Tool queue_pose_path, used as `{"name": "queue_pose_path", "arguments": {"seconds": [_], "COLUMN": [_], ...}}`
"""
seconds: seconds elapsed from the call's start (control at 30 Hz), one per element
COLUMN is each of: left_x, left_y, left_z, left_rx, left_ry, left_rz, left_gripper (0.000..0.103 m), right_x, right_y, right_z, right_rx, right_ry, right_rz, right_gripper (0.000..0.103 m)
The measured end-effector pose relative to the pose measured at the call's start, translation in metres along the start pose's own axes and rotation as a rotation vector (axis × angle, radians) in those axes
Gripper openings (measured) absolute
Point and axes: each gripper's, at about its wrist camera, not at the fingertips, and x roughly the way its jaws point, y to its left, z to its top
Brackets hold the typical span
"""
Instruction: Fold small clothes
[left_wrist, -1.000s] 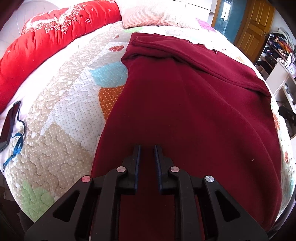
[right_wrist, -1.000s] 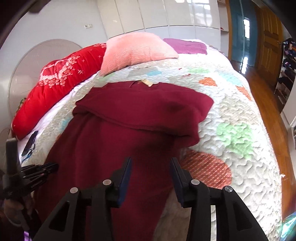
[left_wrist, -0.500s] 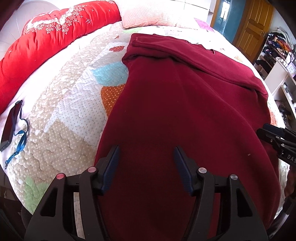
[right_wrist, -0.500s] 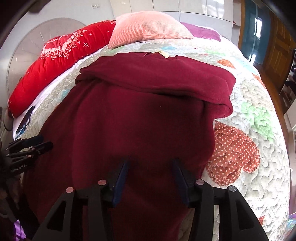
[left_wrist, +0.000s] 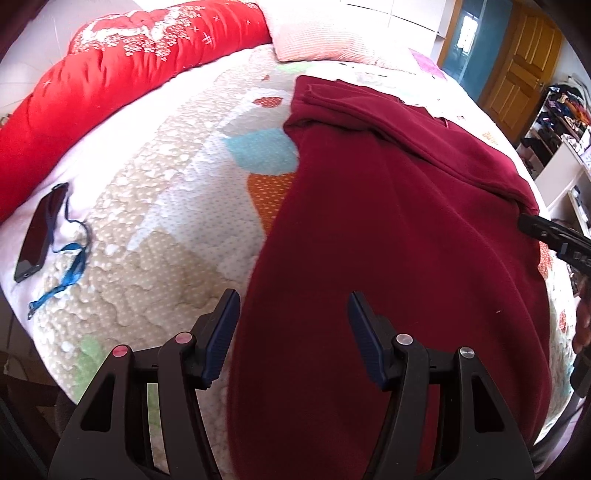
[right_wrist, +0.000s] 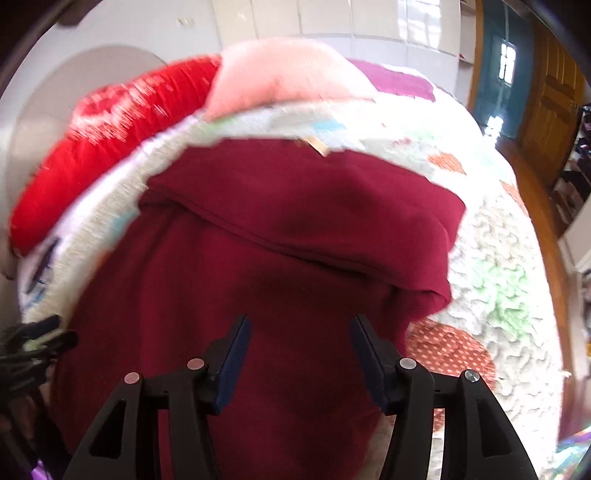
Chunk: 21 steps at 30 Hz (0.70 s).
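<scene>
A dark red garment lies spread on the quilted bed, its far end folded back over itself. My left gripper is open and empty above the garment's near left edge. My right gripper is open and empty above the garment's near right part. The right gripper's tip also shows in the left wrist view at the garment's right edge. The left gripper also shows in the right wrist view at the far left. The right wrist view is blurred.
A patchwork quilt covers the bed. A red quilted cushion and a pink pillow lie at the far end. A black phone with a blue lanyard lies on the left. A wooden door and shelves stand at the right.
My left gripper went from nearly shut to wide open and shifted left over the garment's edge. My right gripper opened wider and is moving, so its view has blurred.
</scene>
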Motion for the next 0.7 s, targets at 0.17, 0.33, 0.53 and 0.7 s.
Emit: {"name": "queue_pose_path", "arguments": {"seconds": [0.17,0.33,0.53,0.7], "left_x": [-0.002,-0.001,0.000,-0.003], "left_y": [-0.001,-0.005,-0.006,-0.004], "left_z": [-0.003,-0.006,-0.011,-0.015], "left_rx": [0.005,0.020,0.004,0.001], "left_ry": [-0.010,-0.006,-0.004,-0.002], "left_rz": [0.030,0.033,0.042,0.053], "left_gripper": [0.060,0.060,0.060,0.060], "right_x": [0.002,-0.012,-0.019,-0.012], "right_y": [-0.005,-0.013,-0.016,-0.013], "right_z": [-0.017,-0.037,-0.049,-0.056], "right_rx": [0.018,0.036,0.039,0.021], "right_ry": [0.044,0.055,0.059,0.100], "right_rz": [-0.009,0.010,0.030,0.016], "right_gripper": [0.057,0.057,0.057,0.058]}}
